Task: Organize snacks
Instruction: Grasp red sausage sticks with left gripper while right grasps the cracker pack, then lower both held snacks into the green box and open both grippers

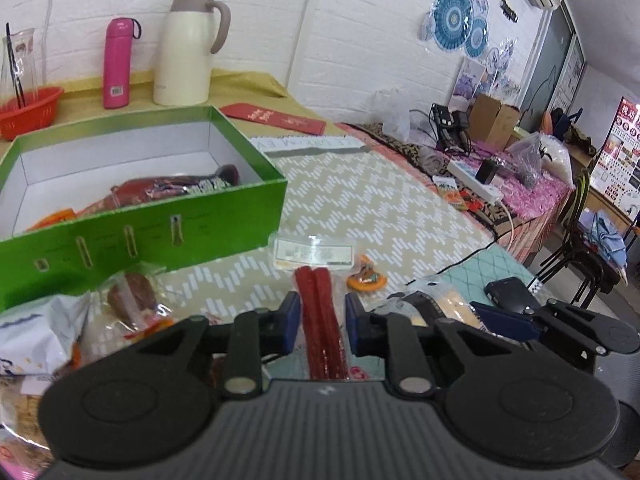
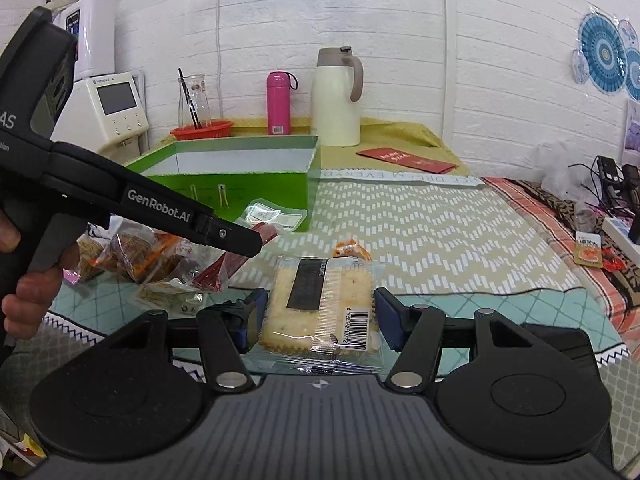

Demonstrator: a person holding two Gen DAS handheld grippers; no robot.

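Sausage pack [image 1: 320, 320] left view, crackers [image 2: 320, 312] right.

sausage pack [image 1: 320, 312] lower end hidden behind gripper body, box [image 1: 140, 216] contents part-hidden by front wall, bag [image 1: 28, 344] cut by left edge

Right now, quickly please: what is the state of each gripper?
Left gripper: open, jaws either side of the red sausage sticks pack, not clamped.
Right gripper: open, jaws around the cracker pack, gaps visible.
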